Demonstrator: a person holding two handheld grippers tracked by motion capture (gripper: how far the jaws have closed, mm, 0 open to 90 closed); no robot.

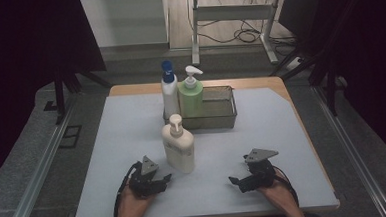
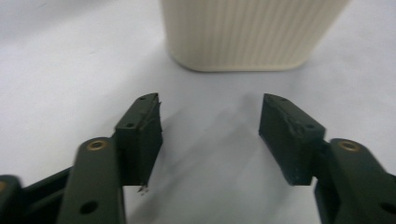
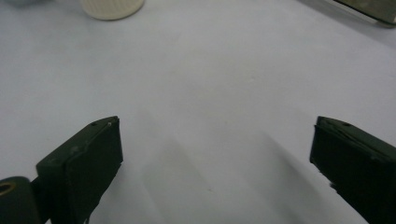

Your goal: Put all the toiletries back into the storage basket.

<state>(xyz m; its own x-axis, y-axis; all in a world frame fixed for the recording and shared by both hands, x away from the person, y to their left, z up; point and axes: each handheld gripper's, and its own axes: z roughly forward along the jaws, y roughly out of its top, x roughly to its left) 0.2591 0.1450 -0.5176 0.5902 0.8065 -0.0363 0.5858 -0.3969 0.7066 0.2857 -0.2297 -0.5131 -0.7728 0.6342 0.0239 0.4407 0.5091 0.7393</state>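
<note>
High view: cream bottle [image 1: 179,148] upright on mat [image 1: 107,143], just right of left gripper [image 1: 165,178], jaws apart, nothing between; right gripper [image 1: 232,180] wide apart, idle. Bottle probably rigid ribbed plastic, top-heavy with pump; best gripped across narrow sides, mid-body.

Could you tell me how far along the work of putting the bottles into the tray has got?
Done: the blue-capped bottle and the green bottle stand in the wire tray. In hand: nothing is held; the left gripper, jaws open and empty, points at the cream bottle, upright on the mat. The right gripper is open too. Left: probably gripping that bottle and setting it in the tray.
</note>
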